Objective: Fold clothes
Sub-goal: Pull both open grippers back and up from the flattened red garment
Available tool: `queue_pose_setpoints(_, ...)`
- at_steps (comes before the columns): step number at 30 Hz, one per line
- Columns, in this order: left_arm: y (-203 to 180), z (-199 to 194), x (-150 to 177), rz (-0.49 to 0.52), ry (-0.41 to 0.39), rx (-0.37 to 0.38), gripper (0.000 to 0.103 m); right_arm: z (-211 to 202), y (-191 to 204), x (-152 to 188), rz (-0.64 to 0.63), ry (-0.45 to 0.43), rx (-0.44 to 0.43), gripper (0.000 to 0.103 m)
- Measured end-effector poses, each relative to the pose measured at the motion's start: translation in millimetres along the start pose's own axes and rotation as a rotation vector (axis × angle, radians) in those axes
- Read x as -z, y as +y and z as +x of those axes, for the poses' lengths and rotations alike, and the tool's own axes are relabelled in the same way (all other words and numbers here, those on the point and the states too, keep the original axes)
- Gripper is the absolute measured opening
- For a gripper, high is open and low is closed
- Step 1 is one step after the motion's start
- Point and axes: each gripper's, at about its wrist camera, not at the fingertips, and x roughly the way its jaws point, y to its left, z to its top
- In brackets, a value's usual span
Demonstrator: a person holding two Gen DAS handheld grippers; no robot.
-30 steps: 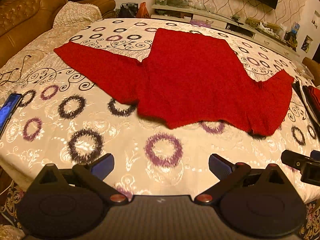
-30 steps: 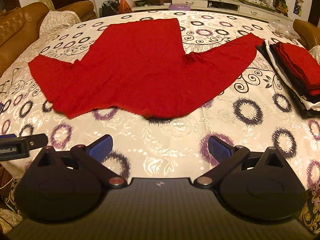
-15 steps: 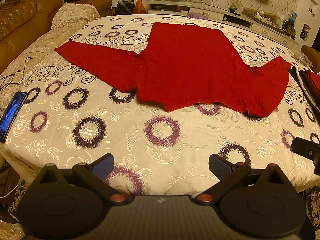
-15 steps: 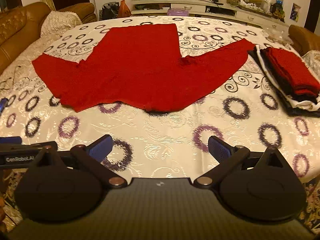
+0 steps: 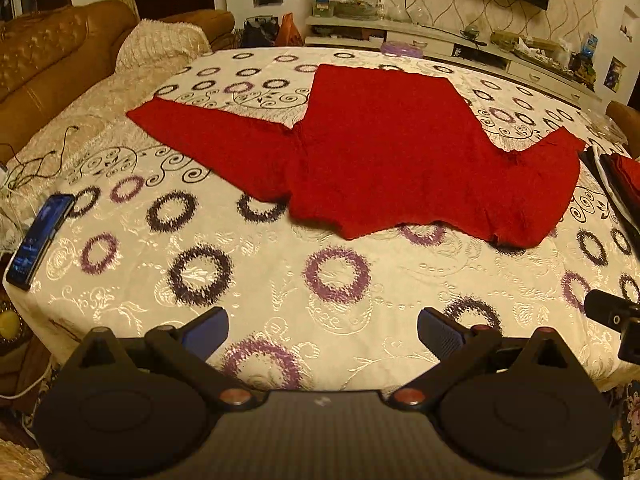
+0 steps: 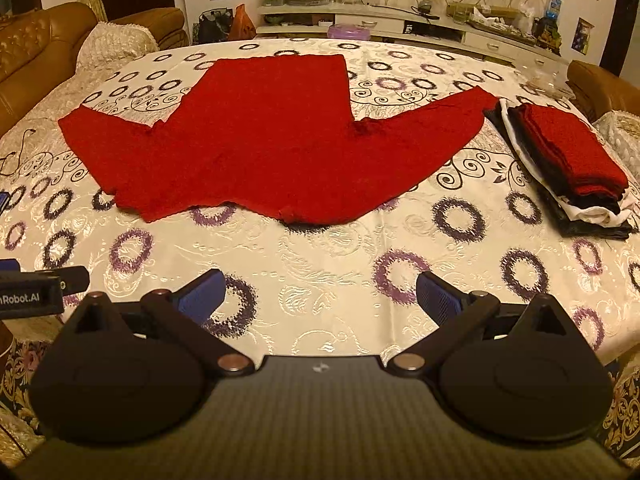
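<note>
Red sweater (image 6: 260,140) spread flat in the middle of the round table (image 6: 340,280), face down or up not possible to tell, both sleeves stretched out to the sides, hem at the far edge. Laid open like this probably so that sleeves and body are easy to reach for folding. At the right side of the table, a pile of folded clothes (image 6: 568,160), a red piece on top, black and white ones under it; kept well apart from the sweater, likely as the place for finished pieces. Left gripper (image 5: 322,332) wide apart, holding nothing, above the near table edge. Right gripper (image 6: 318,294) also wide, empty, beside it. Phone (image 5: 38,236) lying at the left edge, away from the work.
</note>
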Motion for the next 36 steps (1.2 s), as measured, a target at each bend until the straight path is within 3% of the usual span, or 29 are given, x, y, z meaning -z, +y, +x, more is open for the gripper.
queue_pose_setpoints(17, 0, 9, -1, 0.006, 0.024, 0.000, 0.103, 1, -1, -3, -0.005, -0.002, -0.041, 0.103)
queue_pose_setpoints(23, 5, 25, -3, -0.023, 0.038, 0.030, 0.103, 16, -6, -3, 0.012, 0.051, -0.061, 0.103)
queue_pose_setpoints(28, 10, 38, -4, -0.047, 0.050, 0.055, 0.103, 23, -3, -2, -0.002, 0.035, -0.048, 0.103)
queue_pose_setpoints(36, 24, 69, -24, -0.147, 0.027, 0.185, 0.103, 32, -8, -11, 0.018, 0.000, -0.055, 0.103)
